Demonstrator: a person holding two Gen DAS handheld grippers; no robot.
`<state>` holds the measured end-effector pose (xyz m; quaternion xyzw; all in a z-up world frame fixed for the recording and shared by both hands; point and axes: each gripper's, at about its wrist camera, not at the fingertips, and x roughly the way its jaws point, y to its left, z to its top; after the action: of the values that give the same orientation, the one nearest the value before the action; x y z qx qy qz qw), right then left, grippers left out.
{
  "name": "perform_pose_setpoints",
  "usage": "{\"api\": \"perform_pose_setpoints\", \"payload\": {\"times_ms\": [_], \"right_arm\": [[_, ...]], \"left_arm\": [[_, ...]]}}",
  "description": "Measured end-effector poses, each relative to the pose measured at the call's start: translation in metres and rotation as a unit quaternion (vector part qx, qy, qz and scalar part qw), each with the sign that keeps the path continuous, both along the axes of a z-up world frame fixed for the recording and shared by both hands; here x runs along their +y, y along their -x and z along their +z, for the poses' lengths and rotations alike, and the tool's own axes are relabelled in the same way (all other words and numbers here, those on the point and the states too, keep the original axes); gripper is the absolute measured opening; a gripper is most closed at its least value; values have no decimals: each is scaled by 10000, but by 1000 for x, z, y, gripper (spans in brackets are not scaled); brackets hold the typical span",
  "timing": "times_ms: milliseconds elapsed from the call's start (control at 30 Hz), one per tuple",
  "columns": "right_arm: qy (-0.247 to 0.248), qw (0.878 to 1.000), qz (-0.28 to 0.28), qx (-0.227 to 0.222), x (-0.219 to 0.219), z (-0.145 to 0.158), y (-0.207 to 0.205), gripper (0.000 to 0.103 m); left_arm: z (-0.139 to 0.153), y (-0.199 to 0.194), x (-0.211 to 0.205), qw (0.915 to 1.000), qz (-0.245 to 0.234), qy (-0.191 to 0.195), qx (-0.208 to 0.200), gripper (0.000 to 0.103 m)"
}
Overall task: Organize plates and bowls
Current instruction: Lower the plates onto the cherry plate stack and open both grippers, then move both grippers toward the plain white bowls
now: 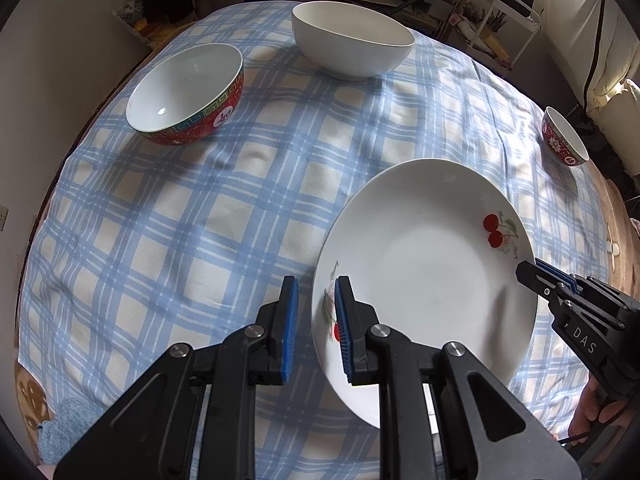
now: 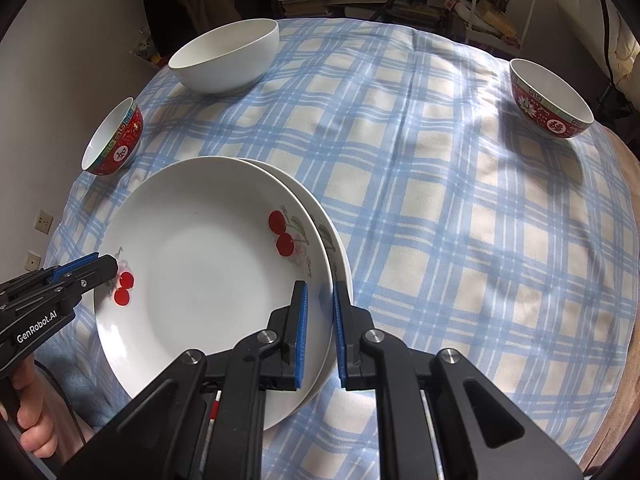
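Two white cherry-print plates are stacked, the top plate (image 2: 208, 272) over a lower plate (image 2: 336, 248); the stack also shows in the left wrist view (image 1: 424, 272). My left gripper (image 1: 316, 320) is open, its fingers straddling the stack's left rim, also seen in the right wrist view (image 2: 100, 268). My right gripper (image 2: 320, 328) is open, its fingers straddling the right rim, also seen in the left wrist view (image 1: 536, 276). A red patterned bowl (image 1: 188, 96), a plain white bowl (image 1: 352, 40) and a second red bowl (image 2: 550, 100) stand on the table.
The table is covered with a blue and cream checked cloth (image 1: 200, 220). A wall runs along the left side. Shelves and a white rack (image 2: 500, 4) stand behind the table's far edge.
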<state>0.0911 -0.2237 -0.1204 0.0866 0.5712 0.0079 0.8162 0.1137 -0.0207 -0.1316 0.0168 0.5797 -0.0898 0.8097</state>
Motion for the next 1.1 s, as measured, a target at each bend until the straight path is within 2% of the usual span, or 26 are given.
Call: {"api": "perform_pose_setpoints", "payload": {"times_ms": [133,300,433,500,567,600,667,733,767,1100], "right_arm": [[189,9997,-108,-97,-3,6,4,24],[180,9996,-105,-207,-6,14,1,26],[257,9992,-45,-310,-4,23,-8,52],[306,9987,-7,-409,-3,29,-15,60],[399,9979,59,-503,-1,36,-22,74],[440,9974,79,-558,0,38,-27,78],[480,9966,44,-662,-1,43,-34,91],[415,9965,3,-721,-4,47,-43,94],[366,9967,-6,-730,-5,48,-48,96],[480,9955,279,-768,-7,53,-110,99]], "left_arm": [[4,0,0,10000,8,-29,-48,19],[15,-3,-2,9997,-26,-160,-180,19],[25,-11,-3,9991,-35,-287,-295,21],[31,-16,-2,9989,-14,-308,-342,27],[36,-23,-2,9987,47,-328,-391,44],[39,-26,-2,9984,74,-361,-435,48],[44,-33,-4,9977,90,-466,-486,68],[49,-44,-6,9972,69,-555,-492,81],[51,-49,-7,9970,74,-582,-495,84],[70,-120,-7,9932,103,-970,-637,87]]}}
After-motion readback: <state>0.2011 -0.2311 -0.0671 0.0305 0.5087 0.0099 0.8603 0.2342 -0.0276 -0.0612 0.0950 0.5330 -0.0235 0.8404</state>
